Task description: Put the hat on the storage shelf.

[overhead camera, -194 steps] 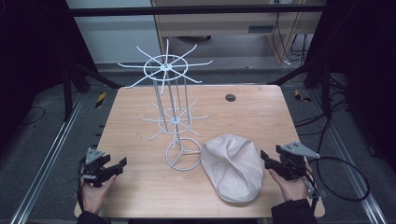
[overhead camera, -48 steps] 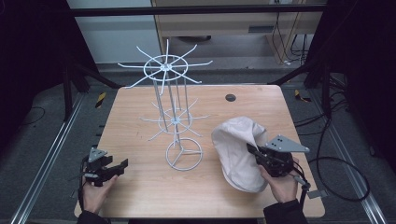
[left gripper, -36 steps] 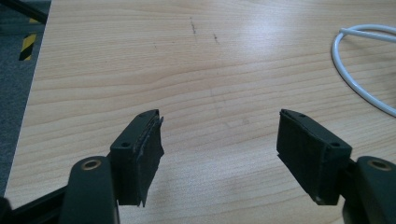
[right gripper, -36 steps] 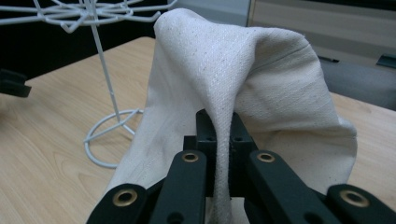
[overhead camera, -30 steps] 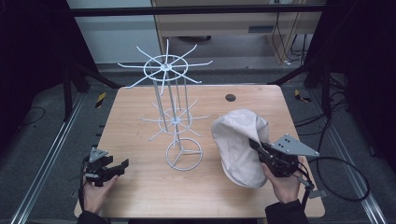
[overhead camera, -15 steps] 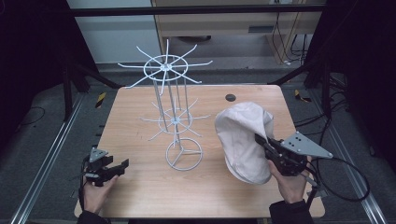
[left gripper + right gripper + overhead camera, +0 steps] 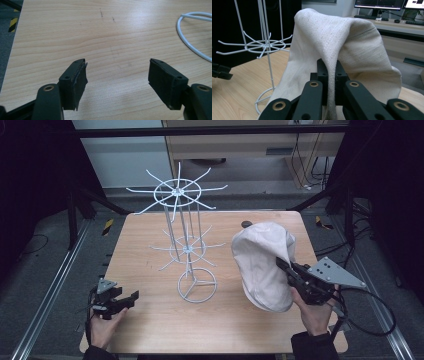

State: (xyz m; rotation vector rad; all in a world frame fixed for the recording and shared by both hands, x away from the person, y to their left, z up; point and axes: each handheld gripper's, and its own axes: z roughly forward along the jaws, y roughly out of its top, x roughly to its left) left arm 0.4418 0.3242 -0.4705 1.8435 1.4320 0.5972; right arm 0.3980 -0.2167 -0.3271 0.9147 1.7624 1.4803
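Left gripper (image 7: 131, 296) sits low at the near left corner of the table (image 7: 150, 330), held in the person's left hand (image 7: 104, 327), jaws wide apart with nothing between them; in the left gripper view the left gripper (image 7: 117, 77) looks across bare wood toward a bit of white wire ring at the far right. Near right, the right hand (image 7: 316, 317) holds the right gripper (image 7: 281, 264), jaws pinched tight on a fold of the cream cloth hat (image 7: 262, 265); right gripper view shows the right gripper (image 7: 329, 66) clamping the hat (image 7: 342, 42) edge, fabric draping up and over the jaws. Hat is lifted on the right side of the table, its lower edge down by the wood, just right of the white wire rack (image 7: 186, 245) but apart from it. Rack stands mid table on a ring base, spokes at two levels. Small dark disc (image 7: 246, 224) lies at the far edge behind the hat
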